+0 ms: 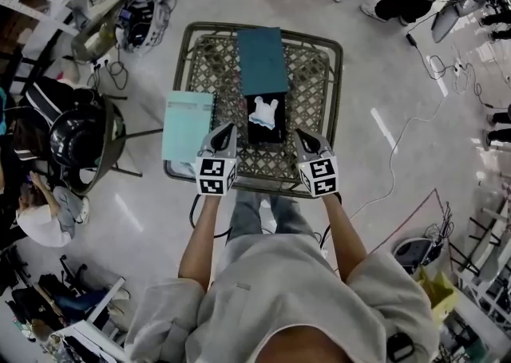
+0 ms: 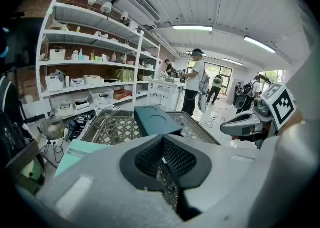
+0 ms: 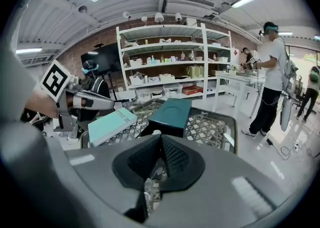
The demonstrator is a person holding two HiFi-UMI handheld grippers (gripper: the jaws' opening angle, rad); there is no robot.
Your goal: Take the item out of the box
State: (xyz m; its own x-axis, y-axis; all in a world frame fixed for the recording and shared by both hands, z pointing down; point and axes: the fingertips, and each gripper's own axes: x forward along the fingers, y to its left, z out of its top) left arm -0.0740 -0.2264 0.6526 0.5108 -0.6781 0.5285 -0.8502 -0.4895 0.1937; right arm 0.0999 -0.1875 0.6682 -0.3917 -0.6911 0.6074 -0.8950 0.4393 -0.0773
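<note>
Arms reach forward; left gripper [image 1: 227, 128] and right gripper [image 1: 303, 135] are pressed together, empty, beside the box [image 1: 265, 137]; head view shows its white item [image 1: 265, 112]; left gripper view does not.

Left tongs [image 1: 226, 134] and right tongs [image 1: 306, 140] held forward side by side, both closed, empty
</note>
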